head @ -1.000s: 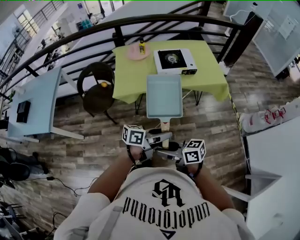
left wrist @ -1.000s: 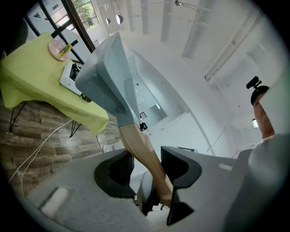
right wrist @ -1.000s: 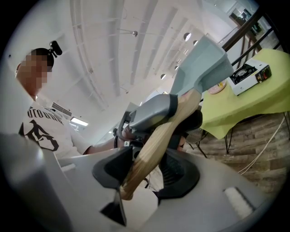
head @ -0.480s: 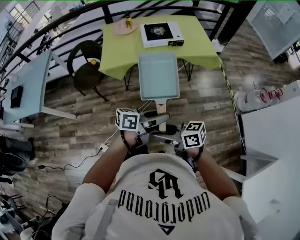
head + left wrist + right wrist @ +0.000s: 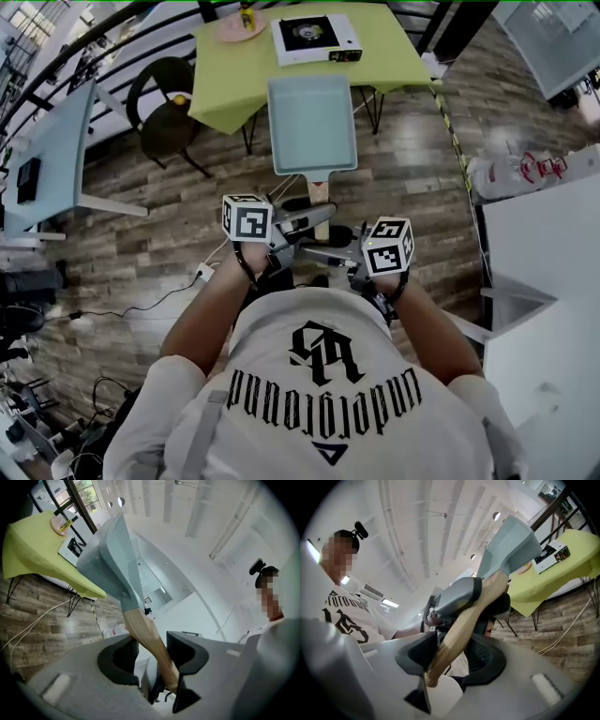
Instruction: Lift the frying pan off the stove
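While aloft, rectangular pale-blue frying pan [image 5: 312, 124], wooden handle [image 5: 143, 628].

Stove [image 5: 314, 37]: white, black top, on green table [image 5: 394, 66].
Pan [image 5: 312, 125]: rect., pale blue-grey, level, open side up, in air over floor [image 5: 169, 244], well apart fr. Stove.
Handle [image 5: 319, 191]: wood, at Pan's near end.

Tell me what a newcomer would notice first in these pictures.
A pale blue rectangular frying pan hangs in mid-air over the wood floor, its wooden handle clamped by both the left tongs and the right tongs. Beyond it, the stove sits empty on the lime-green table.
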Motion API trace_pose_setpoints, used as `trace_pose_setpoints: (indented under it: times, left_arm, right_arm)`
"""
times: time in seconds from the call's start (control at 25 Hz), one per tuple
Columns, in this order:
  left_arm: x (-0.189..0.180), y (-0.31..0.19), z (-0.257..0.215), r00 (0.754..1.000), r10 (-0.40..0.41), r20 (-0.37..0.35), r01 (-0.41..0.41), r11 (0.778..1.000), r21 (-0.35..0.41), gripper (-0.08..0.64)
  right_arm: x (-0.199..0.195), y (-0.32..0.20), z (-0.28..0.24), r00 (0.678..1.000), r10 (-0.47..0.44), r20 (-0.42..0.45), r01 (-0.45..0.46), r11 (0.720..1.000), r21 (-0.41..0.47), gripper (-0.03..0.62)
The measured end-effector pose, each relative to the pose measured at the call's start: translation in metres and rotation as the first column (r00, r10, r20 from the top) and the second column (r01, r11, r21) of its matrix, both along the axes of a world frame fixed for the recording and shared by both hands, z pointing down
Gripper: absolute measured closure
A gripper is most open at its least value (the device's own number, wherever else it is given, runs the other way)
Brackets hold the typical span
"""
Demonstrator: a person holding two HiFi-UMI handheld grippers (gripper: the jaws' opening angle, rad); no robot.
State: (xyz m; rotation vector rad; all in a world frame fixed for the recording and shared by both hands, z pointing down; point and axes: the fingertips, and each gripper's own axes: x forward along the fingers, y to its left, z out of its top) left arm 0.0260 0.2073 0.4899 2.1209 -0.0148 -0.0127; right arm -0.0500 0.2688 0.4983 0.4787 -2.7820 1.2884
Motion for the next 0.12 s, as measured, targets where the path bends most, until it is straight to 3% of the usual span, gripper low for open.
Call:
trace_pose_setpoints:
  times: [0.12]
  left_arm:
    - [-0.0018,-0.0049,0.0030,1.000,-0.003,0.009,0.003,1.000,0.000,0.360]
  right_arm:
    - [-0.0022,-0.0053,0.0026,1.000,-0.005,0.000,0.005,1.000,0.004,0.413]
